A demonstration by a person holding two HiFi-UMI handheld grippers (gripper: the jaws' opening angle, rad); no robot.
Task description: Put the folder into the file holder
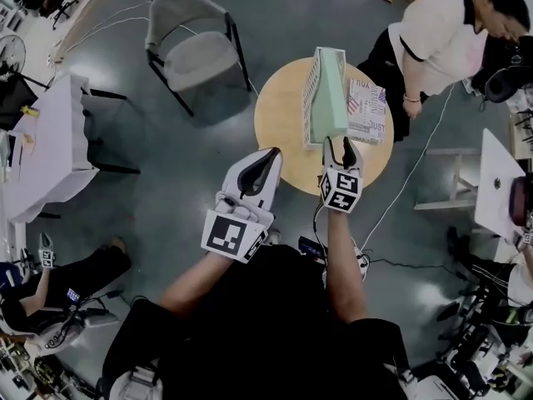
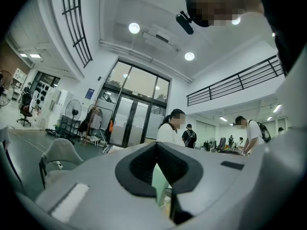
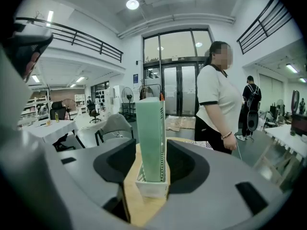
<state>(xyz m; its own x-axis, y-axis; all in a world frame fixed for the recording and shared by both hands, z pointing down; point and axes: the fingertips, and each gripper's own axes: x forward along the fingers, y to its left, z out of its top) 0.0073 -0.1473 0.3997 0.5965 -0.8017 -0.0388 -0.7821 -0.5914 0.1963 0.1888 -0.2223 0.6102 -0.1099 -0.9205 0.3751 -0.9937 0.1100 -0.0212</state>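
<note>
1. The green folder (image 3: 151, 138) stands upright inside the white file holder (image 3: 152, 188) on the round tabletop (image 1: 279, 123), so the placing looks done. A printed magazine (image 1: 366, 111) lies just beside the holder.
2. The right claw (image 1: 341, 147) is spread wide and grips nothing. The holder's near end lines up with the gap, just beyond the pads and clear of them.
3. The left claw (image 1: 265, 167) is closed to a slit and empty, at the tabletop's near edge and apart from the holder.
4. The main risk is tipping. The holder is narrow and the folder tall, so a sideways brush from either right pad on the way out could topple or skew it.
5. The holder's near end sits close to the tabletop's edge, so a pad catching the mesh and dragging backward could pull it off.
6. A bystander (image 1: 433, 40) stands at the tabletop's far side, and a bump from there could also unsettle the holder.
</note>
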